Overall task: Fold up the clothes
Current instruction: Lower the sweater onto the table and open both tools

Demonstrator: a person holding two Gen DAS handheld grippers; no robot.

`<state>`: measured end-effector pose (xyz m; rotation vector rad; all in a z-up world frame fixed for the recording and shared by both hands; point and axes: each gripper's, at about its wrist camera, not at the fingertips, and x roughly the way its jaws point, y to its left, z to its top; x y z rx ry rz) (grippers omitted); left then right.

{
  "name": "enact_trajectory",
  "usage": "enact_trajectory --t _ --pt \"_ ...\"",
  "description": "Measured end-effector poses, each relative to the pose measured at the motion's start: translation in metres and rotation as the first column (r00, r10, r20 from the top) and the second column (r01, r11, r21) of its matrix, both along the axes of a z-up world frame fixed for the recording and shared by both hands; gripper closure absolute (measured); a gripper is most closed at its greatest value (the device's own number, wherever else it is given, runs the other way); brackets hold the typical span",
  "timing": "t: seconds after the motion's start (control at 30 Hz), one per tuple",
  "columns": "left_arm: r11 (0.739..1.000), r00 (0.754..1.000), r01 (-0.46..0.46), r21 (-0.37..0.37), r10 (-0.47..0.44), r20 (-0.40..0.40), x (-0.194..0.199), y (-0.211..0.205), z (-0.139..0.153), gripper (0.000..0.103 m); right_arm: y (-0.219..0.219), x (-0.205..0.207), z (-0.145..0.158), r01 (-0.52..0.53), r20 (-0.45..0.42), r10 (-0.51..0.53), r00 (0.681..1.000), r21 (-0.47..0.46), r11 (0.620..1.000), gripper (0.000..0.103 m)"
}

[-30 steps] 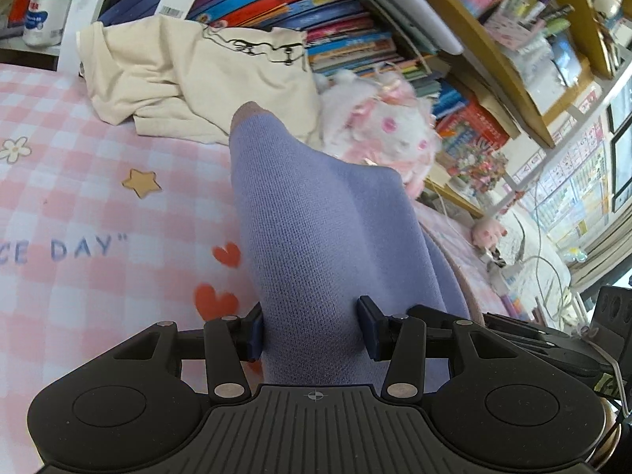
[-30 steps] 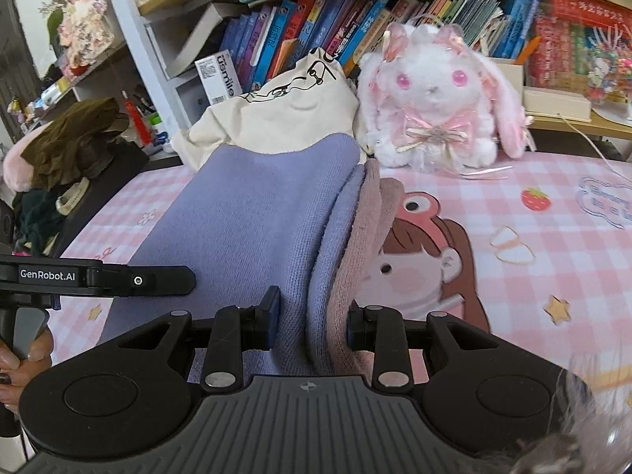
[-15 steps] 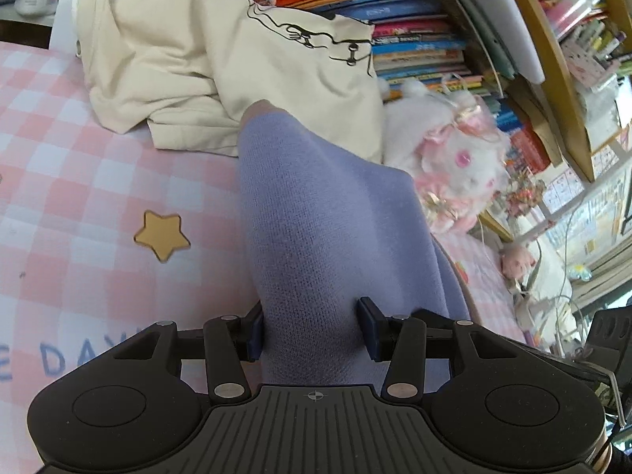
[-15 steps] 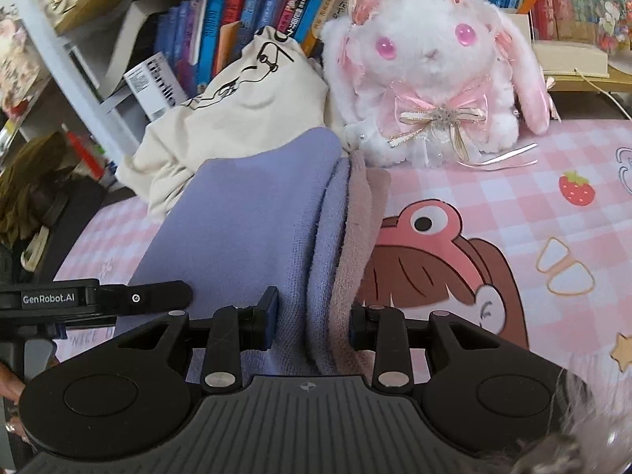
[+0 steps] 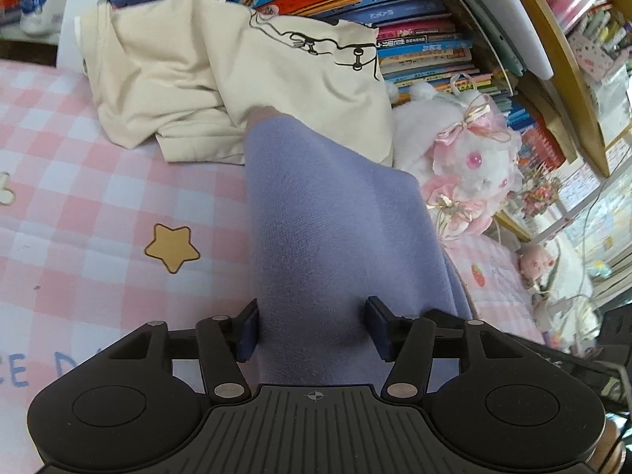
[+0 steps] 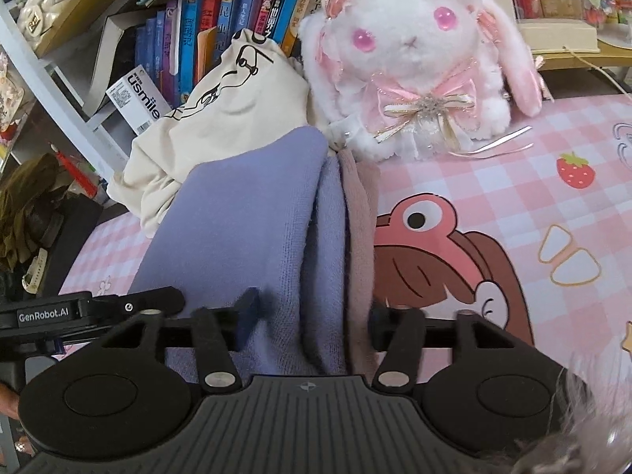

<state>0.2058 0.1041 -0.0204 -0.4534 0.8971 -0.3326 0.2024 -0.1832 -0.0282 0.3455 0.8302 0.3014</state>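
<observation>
At the bottom of the left wrist view, the left hand-held gripper [image 5: 312, 330] has its two fingers apart, and they have just been opening. The folded purple garment [image 5: 335, 237] lies between them, and a small gap shows by the right finger, so they are not squeezing it. At the bottom of the right wrist view, the right hand-held gripper [image 6: 306, 322] has also just been opening; its fingers stand apart with the purple garment [image 6: 252, 217] and its dusty pink edge between them, not pinched. The garment lies in the middle of both views on the pink checked surface [image 5: 79, 197], which has a gold star [image 5: 172, 247] at the left and a cartoon girl with a frog hat [image 6: 446, 260] at the right of the right wrist view. Just behind the purple garment sits a crumpled cream shirt [image 5: 221, 79] with black line drawings. Beside it, at the upper right, sits a white plush bunny [image 6: 414, 59] with pink eyes and a bow. Farthest back, rows of books [image 6: 221, 31] fill the shelf along the top.
</observation>
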Motion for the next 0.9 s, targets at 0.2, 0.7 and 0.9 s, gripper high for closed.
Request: enact_trajectory --t 0.2,0.7,0.9 --pt "0.996 0.996 -0.035 0.084 0.028 0.09 -0.036 -0.008 0.02 0.039 -0.005 -0.031 0.015 -0.006 0.06 0.01 0.998 -0.07 0.998 0.019" --pt "0.941 0.972 -0.195 0.275 0.149 0.18 -0.151 -0.069 0.04 0.019 -0.019 -0.149 0.018 0.091 0.127 -0.053 0.991 -0.318 0.944 0.008" --pt "0.919 0.969 -0.219 0.328 0.167 0.182 -0.18 -0.088 0.037 0.015 -0.025 -0.174 0.013 0.108 0.111 -0.074 0.991 -0.34 0.934 0.005"
